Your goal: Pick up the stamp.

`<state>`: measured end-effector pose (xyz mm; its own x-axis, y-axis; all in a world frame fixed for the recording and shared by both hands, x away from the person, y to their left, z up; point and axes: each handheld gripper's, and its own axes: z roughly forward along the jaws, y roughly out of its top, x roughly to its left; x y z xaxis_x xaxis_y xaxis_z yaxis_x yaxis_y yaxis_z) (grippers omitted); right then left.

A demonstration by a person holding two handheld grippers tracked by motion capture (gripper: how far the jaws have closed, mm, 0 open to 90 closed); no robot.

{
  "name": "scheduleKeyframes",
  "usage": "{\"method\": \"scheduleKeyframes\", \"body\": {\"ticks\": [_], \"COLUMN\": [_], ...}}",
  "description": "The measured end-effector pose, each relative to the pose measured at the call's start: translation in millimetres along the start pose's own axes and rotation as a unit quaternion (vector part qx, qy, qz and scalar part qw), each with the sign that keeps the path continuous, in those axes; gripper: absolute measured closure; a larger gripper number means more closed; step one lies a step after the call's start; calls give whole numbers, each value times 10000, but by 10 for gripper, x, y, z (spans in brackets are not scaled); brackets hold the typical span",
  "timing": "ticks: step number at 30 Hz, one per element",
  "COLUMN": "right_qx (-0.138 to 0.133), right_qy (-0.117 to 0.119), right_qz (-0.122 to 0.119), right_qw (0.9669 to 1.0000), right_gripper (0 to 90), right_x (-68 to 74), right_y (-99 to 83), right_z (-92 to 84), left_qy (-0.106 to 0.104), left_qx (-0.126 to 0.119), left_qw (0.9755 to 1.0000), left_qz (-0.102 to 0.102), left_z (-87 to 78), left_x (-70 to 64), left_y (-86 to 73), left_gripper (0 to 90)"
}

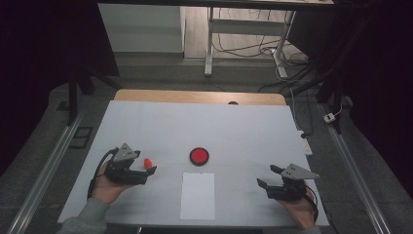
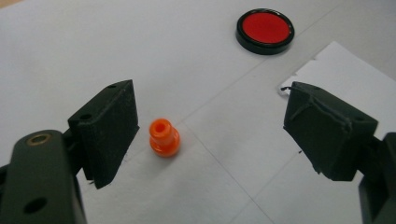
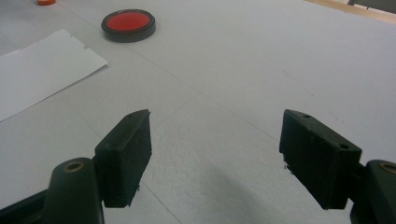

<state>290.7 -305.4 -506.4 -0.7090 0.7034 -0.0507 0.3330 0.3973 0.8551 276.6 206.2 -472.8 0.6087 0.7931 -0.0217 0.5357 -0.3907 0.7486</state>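
Note:
A small orange plastic piece point(image 2: 164, 138) with a hole in its top stands on the white table cover, close to the left jaw of my left gripper point(image 2: 210, 128), which is open around it without touching. In the high view the orange piece point(image 1: 147, 162) lies just beyond the left gripper point(image 1: 146, 164). A red disc with a black rim point(image 1: 199, 156) lies mid-table, also seen as the red disc point(image 2: 265, 29) and the red disc point(image 3: 129, 23). My right gripper point(image 1: 269, 176) is open at the front right, the right gripper point(image 3: 215, 140) holding nothing.
A white paper sheet point(image 1: 197, 195) lies at the front centre, between the hands. The white table cover point(image 1: 195, 126) ends at a wooden edge point(image 1: 195, 96) at the back. Desk legs and cables stand on the floor beyond.

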Motion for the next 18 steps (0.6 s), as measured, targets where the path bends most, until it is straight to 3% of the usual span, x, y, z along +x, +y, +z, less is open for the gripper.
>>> {"method": "scheduleKeyframes", "body": {"ticks": [4, 7, 12, 18], "right_qx": [21, 21, 66, 123], "right_qy": [-4, -2, -19, 2], "right_qz": [-48, -48, -37, -36], "right_qw": [10000, 10000, 10000, 9999], "right_gripper": [247, 248, 250, 253], "right_x": [13, 18, 15, 21], "right_y": [8, 9, 0, -24], "right_z": [12, 13, 29, 58], "left_qy": [31, 3, 90, 26], "left_qx": [205, 290, 273, 515], "left_qw": [9998, 9996, 9996, 9986], "left_qz": [83, -6, -83, -86], "left_z": [79, 163, 231, 296], "left_x": [79, 162, 242, 290], "left_y": [112, 133, 81, -43], "left_gripper": [190, 192, 205, 223]}}
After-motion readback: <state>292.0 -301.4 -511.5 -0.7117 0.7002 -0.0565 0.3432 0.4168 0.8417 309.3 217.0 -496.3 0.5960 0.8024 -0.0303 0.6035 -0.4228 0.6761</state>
